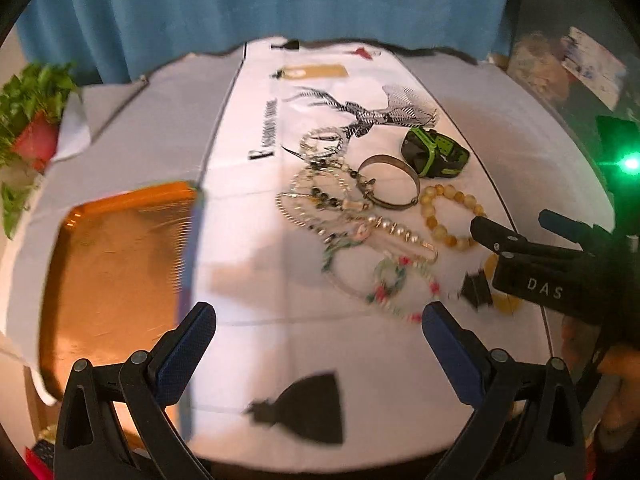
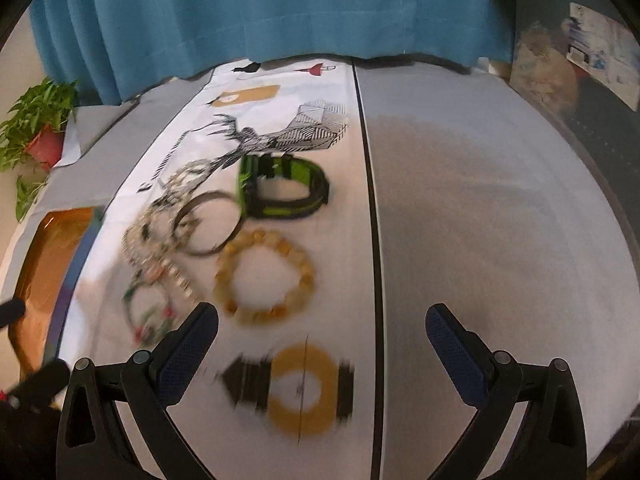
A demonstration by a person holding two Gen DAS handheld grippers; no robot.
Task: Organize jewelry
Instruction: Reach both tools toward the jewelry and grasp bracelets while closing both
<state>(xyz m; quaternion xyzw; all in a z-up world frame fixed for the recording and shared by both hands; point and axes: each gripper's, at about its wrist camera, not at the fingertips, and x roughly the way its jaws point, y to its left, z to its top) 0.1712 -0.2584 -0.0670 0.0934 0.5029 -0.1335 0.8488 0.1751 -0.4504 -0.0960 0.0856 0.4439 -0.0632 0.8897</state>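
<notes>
Jewelry lies in a heap on a white printed cloth: an amber bead bracelet, a metal bangle, a green and black watch, pearl and bead strands, and a floral bead bracelet. An orange tray sits to the left. My left gripper is open above bare cloth, near the floral bracelet. My right gripper is open just short of the amber bracelet; it also shows in the left wrist view as the right gripper, open.
A potted plant stands at the far left. A blue curtain hangs behind the table. Printed shapes on the cloth include a yellow ring and a black tassel. Cluttered items stand at the far right.
</notes>
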